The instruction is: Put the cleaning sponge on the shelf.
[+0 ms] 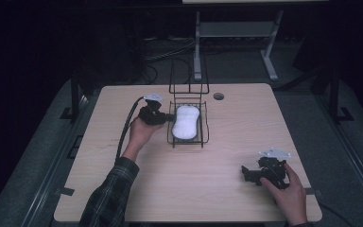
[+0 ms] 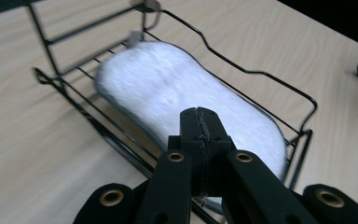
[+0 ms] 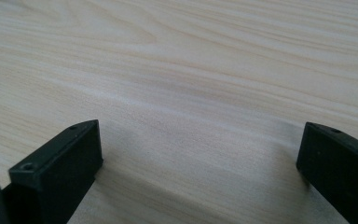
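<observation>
Status of work: a white sponge [image 1: 185, 122] lies flat inside a black wire basket [image 1: 204, 126] standing at the middle of the table [image 1: 227, 189], towards its far side. In the left claw view the sponge [image 2: 186, 98] covers most of the basket floor, and the wire rim [image 2: 256, 72] runs round it on all sides seen. The placing of the sponge in the basket therefore appears done.

Left claw [image 1: 166, 116]: it is at the left side of the basket, level with the rim, held by the person's left hand [image 1: 141, 132]. In its own view the left claw [image 2: 200, 123] has its jaws pressed together with nothing between them, the tips in front of the near part of the sponge. Whether the tips touch the sponge or the wire cannot be told; the view is slightly blurred. I judge the claw to be empty.

Right claw [image 1: 246, 174]: it rests near the right near corner of the table, well apart from the basket, under the person's right hand [image 1: 288, 194]. In its own view the right claw [image 3: 200, 154] has its jaws spread wide, with bare wood between them. It holds nothing.

Outstanding: judging from these positions, little remains beyond drawing the left claw clear of the basket. No other loose item is seen on the table. A tall wire frame [image 1: 189, 75] stands just beyond the basket.
</observation>
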### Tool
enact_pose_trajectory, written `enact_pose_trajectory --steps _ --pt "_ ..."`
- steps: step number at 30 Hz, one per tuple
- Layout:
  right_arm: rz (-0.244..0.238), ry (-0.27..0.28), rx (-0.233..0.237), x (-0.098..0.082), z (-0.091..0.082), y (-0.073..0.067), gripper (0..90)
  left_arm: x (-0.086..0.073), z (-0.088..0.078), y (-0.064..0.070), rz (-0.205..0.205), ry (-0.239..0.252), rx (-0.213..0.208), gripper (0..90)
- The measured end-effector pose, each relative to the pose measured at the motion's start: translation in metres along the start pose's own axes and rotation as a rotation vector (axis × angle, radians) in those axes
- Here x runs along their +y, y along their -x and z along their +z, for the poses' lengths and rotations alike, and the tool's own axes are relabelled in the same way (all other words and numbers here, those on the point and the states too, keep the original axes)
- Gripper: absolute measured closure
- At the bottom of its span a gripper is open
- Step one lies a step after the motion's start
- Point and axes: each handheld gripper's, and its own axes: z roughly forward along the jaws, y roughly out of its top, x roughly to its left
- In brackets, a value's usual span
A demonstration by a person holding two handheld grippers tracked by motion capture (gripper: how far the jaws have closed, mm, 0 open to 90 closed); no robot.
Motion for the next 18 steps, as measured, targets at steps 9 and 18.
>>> enact_pose_trajectory --steps 9,18 --pt "0.001 0.000 0.000 0.000 0.000 0.000 0.0 -0.013 0.016 0.012 0.023 -0.049 -0.024 89.7" --pt "0.000 0.000 0.000 0.000 0.000 0.000 0.0 -0.012 0.021 0.016 0.013 -0.036 -0.042 89.7"
